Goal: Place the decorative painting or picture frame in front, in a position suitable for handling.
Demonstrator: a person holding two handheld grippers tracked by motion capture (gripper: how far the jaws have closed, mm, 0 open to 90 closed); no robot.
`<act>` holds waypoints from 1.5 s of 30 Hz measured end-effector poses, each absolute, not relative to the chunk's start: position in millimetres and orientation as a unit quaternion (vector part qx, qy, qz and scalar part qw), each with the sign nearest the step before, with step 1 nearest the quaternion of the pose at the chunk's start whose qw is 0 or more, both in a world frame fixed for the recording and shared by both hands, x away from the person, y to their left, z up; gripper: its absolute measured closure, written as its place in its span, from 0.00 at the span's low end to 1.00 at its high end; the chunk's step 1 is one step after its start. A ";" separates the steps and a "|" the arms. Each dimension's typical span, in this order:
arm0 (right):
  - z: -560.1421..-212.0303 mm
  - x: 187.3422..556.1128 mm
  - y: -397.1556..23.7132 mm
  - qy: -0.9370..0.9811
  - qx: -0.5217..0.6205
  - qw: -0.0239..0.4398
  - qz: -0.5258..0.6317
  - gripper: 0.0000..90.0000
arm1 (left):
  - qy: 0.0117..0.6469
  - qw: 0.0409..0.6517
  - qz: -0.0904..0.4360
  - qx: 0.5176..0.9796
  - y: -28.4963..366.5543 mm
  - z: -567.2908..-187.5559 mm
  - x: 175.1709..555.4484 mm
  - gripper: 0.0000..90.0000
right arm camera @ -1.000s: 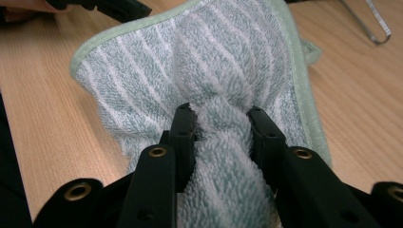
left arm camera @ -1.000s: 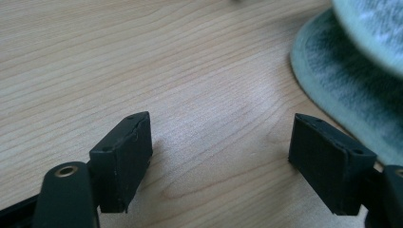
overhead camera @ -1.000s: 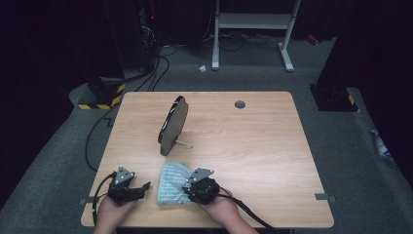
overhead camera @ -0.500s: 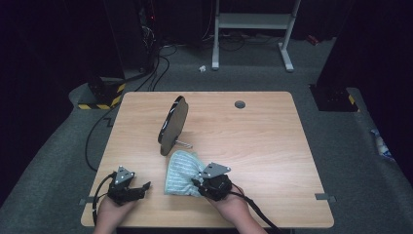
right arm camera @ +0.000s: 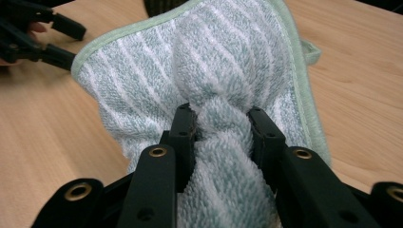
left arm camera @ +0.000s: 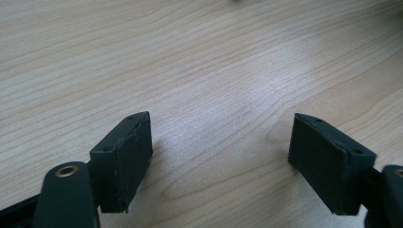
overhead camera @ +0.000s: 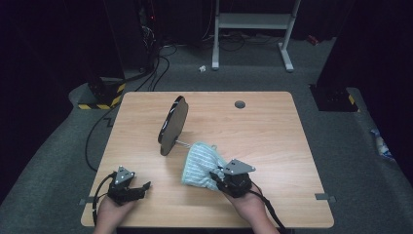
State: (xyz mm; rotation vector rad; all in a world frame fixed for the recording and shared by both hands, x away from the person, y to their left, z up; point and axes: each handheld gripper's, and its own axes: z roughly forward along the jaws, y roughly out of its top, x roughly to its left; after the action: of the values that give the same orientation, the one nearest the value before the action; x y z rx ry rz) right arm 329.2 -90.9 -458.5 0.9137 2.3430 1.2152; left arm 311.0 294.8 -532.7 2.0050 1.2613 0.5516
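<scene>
The towel [right arm camera: 209, 71] bunches between the tongs, hiding its lower folds.

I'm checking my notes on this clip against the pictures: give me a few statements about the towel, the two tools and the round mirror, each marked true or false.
1. The right tool is shut on the striped towel. True: in the right gripper view its jaws pinch a bunched fold of the cloth.
2. The left tool holds a corner of the towel. False: its jaws stand open over bare table, nothing between them.
3. The round mirror lies flat on the table. False: it stands upright on its stand.
4. The towel is plain white. False: it is pale blue-green with white stripes and a green hem.
5. The mirror stands farther from the person than the towel. True.
</scene>
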 end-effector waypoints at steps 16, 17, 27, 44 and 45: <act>-448.8 340.3 -146.3 0.790 0.377 0.213 0.433 0.75 | 0.487 0.347 0.213 0.772 294.8 -532.7 310.7 0.26; -448.5 340.5 -150.2 0.790 0.379 0.218 0.431 0.75 | 0.487 0.347 0.213 0.772 294.8 -532.7 310.7 0.26; -449.1 343.8 -188.1 0.765 0.424 0.238 0.422 0.75 | 0.487 0.347 0.213 0.772 294.9 -532.7 310.7 0.26; -457.4 350.5 -221.1 0.745 0.468 0.273 0.390 0.75 | 0.488 0.348 0.214 0.772 295.0 -532.7 310.6 0.26; -460.6 352.5 -222.4 0.745 0.472 0.274 0.384 0.75 | 0.487 0.347 0.214 0.772 295.1 -532.6 310.7 0.26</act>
State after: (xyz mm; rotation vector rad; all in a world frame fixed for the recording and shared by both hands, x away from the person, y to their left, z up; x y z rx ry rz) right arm 352.5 -222.4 -460.6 1.2685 2.0020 1.0338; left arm 310.7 295.1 -532.6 2.0027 1.2645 0.5551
